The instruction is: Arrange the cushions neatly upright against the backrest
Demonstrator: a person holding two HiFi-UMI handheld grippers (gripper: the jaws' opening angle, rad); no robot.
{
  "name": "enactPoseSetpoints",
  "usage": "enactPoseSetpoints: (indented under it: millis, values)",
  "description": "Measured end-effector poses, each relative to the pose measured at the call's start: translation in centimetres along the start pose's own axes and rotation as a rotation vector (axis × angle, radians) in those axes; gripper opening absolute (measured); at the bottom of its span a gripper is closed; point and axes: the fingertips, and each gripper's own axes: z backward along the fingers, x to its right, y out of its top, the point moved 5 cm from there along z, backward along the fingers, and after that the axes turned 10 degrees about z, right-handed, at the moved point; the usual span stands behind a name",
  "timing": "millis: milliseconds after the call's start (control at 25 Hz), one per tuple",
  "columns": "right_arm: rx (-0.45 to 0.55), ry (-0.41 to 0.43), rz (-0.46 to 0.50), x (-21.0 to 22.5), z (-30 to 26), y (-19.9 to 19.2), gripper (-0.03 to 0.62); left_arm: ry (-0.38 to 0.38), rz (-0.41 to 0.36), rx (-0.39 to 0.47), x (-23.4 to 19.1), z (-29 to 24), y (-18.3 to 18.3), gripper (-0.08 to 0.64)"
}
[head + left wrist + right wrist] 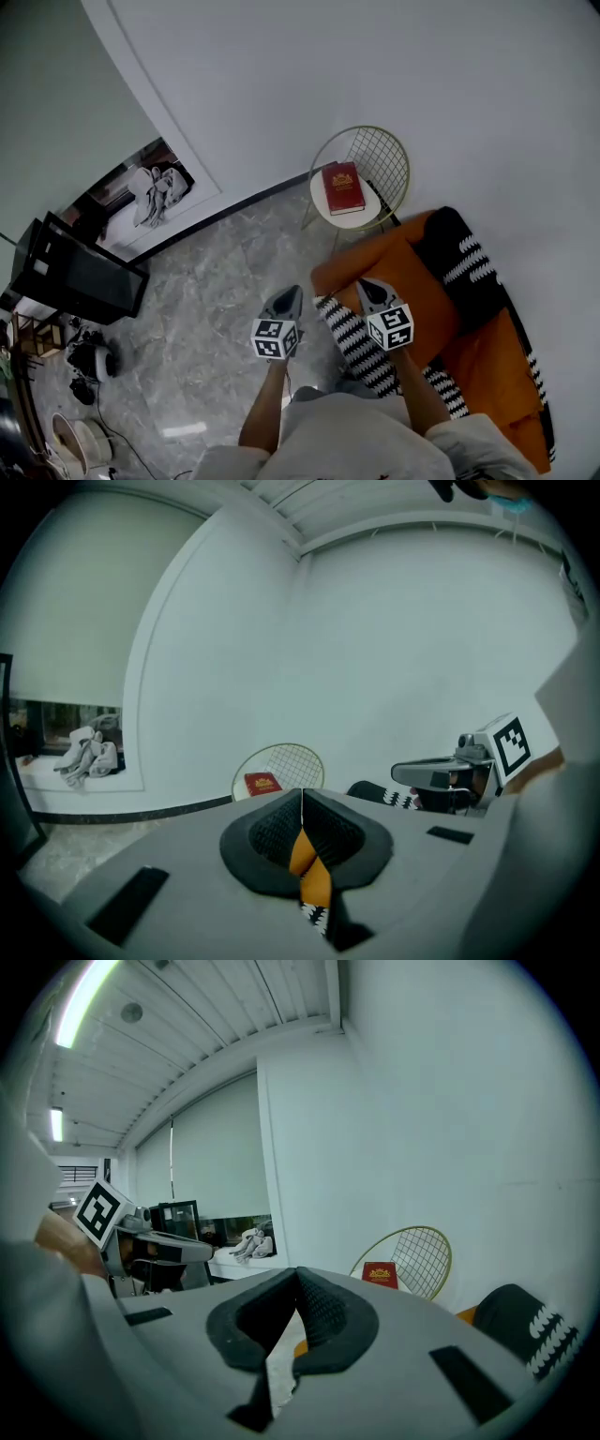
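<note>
An orange sofa [412, 286] runs along the white wall at the right. A black cushion with white zigzag bands [457, 251] lies at its far end, also seen in the right gripper view [530, 1330]. A black-and-white striped cushion [354, 345] lies along the sofa's front edge, below my hands. My left gripper [288, 296] hovers over the floor just left of the sofa, its jaws shut on nothing [302, 795]. My right gripper [367, 284] hangs over the orange seat, likewise shut and empty [298, 1275]. Neither gripper touches a cushion.
A round gold wire chair [375, 155] with a red book [343, 187] stands past the sofa's far end. A black screen [80, 272] and loose gear [89, 361] are at the left on the marble floor. Grey cloths [155, 192] lie at the wall's foot.
</note>
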Motion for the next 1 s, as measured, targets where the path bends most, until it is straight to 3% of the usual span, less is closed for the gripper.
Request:
enactPoseSetpoints:
  millis: [200,480,720,1000]
  values:
    - [-0.021,-0.084,-0.044,4.4,0.9,-1.4,0.027,-0.065,-0.021,-0.056,2.0,-5.2,0.0,0.032]
    - [-0.064,-0.322,-0.149,9.7,5.0,-3.5,0.026,-0.274,-0.09,-0.158,6.5,-12.4,0.7,0.032]
    - [-0.117,-0.575,-0.237,14.2,9.9,-5.8,0.028,-0.515,-0.172,-0.282,12.9,-20.3,0.2,0.032]
    - [-0.157,-0.892,-0.354,14.8,16.1,-8.2,0.027,-0.792,-0.281,-0.422,19.7,-25.2,-1.7,0.032]
